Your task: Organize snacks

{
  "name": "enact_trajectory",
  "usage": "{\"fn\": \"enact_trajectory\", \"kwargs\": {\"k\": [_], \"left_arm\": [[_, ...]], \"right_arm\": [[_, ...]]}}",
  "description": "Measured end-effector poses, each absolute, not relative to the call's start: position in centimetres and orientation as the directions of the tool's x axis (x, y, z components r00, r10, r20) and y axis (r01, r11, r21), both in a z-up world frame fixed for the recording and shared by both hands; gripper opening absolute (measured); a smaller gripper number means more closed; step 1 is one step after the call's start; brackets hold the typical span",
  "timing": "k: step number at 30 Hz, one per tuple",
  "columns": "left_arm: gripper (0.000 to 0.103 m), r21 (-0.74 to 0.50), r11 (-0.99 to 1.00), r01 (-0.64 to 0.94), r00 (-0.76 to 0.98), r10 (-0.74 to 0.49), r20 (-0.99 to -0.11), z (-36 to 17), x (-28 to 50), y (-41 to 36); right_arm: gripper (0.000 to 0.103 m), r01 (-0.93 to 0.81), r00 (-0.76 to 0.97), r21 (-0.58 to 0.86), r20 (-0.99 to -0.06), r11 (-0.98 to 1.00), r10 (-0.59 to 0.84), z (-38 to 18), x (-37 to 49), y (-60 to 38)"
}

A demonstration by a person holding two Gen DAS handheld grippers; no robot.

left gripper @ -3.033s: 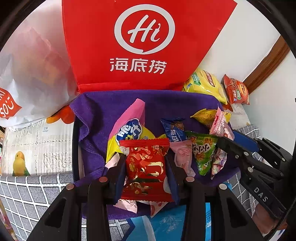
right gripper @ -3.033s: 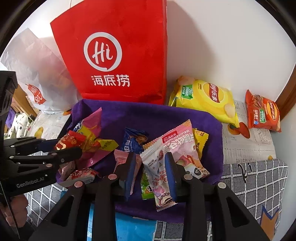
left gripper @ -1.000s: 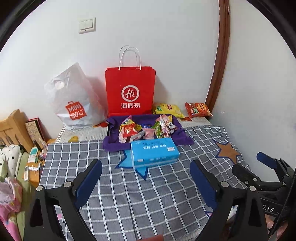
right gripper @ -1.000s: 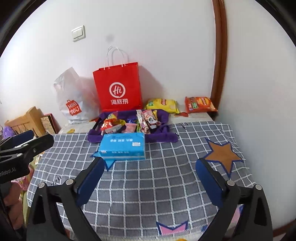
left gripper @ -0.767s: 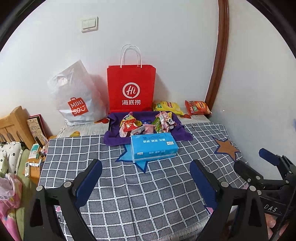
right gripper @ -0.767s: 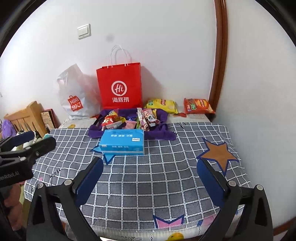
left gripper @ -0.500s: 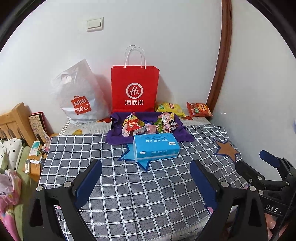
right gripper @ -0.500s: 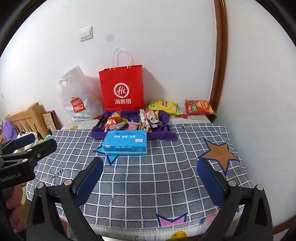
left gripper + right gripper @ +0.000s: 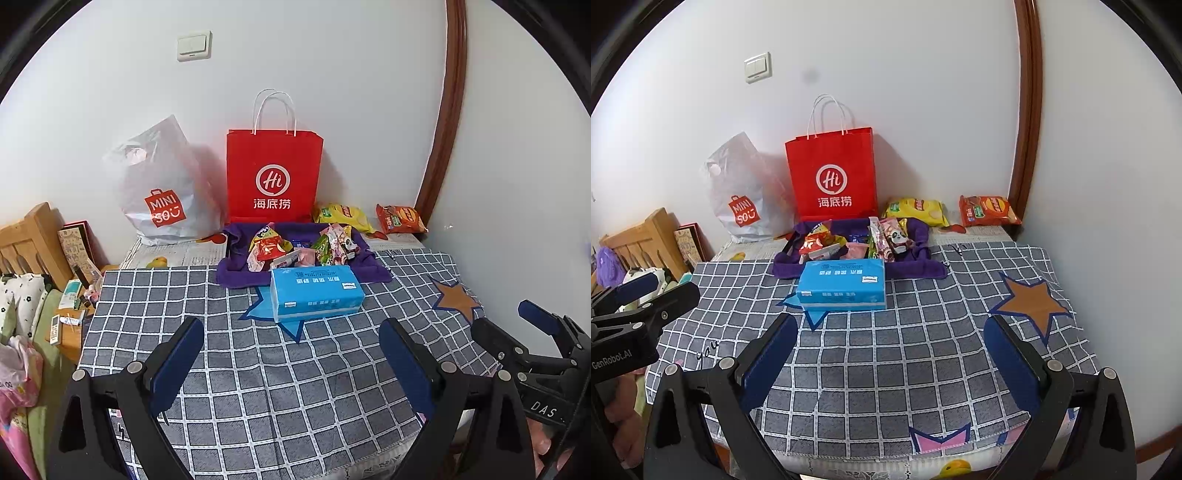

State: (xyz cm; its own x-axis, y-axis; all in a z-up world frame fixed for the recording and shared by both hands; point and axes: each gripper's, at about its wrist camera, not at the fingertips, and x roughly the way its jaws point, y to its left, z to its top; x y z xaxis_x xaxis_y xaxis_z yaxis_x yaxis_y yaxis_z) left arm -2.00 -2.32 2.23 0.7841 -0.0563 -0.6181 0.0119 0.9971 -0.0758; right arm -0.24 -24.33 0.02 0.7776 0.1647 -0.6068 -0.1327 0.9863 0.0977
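Both grippers, left gripper (image 9: 291, 360) and right gripper (image 9: 890, 358), level over the near worktop (image 9: 886, 354) edge, fingers spread wide and empty, well apart from the snacks (image 9: 857, 242) piled on the purple cloth (image 9: 923, 269) at the far side.

Bright, even light (fisheye-warped edges), sharp focus.

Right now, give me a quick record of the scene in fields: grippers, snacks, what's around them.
left gripper: open, empty
right gripper: open, empty
small snack packets: piled on purple cloth
tissue pack: blue, in front of the cloth
chip bags: yellow chip bag and orange chip bag by the wall
bags: red paper bag, white plastic bag
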Motion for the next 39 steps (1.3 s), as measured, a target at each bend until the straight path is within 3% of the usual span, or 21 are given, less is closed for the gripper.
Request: {"fn": "enact_trajectory", "kwargs": {"k": [39], "left_arm": [[0.096,-0.092,0.996,-0.001,0.791,-0.056,-0.609,2.62,-2.03,-1.94]], "right_arm": [[0.100,-0.131,0.783,0.097,-0.600,0.987,0.163,0.12,-0.13,-24.35]]}}
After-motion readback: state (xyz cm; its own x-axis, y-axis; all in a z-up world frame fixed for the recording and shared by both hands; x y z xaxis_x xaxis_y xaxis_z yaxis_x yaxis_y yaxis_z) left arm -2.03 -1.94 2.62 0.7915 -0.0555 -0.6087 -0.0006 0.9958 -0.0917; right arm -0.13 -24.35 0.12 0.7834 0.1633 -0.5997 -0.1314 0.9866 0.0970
